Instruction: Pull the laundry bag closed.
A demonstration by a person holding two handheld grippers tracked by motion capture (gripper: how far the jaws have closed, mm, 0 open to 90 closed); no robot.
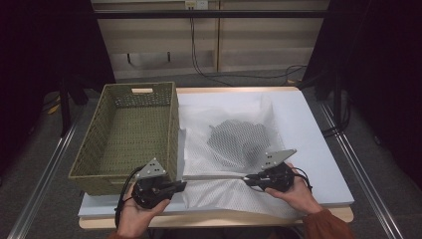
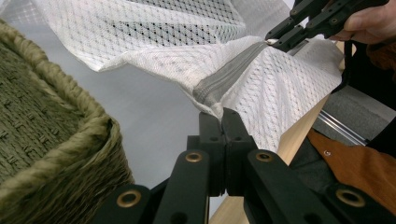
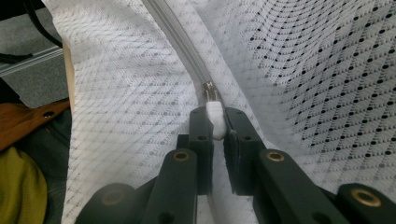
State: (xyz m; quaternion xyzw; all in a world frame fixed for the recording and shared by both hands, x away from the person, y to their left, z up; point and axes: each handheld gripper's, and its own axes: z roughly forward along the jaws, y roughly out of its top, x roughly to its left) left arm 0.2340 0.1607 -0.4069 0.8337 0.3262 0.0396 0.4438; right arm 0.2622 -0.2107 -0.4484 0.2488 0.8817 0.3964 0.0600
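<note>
The dark thing (image 1: 239, 142) inside the mesh bag (image 1: 234, 149) stays unidentifiable.

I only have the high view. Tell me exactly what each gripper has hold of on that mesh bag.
Observer: The right gripper is shut on the white zipper pull; your view shows only a dark tip there.
Operator: Now the left one.
Observer: The left gripper is shut on the corner of the mesh bag, right where the grey zipper ends.
Operator: Give me the state of the zipper between them.
Observer: In the left gripper view it runs closed and taut from that corner up to the right gripper's fingers.
</note>
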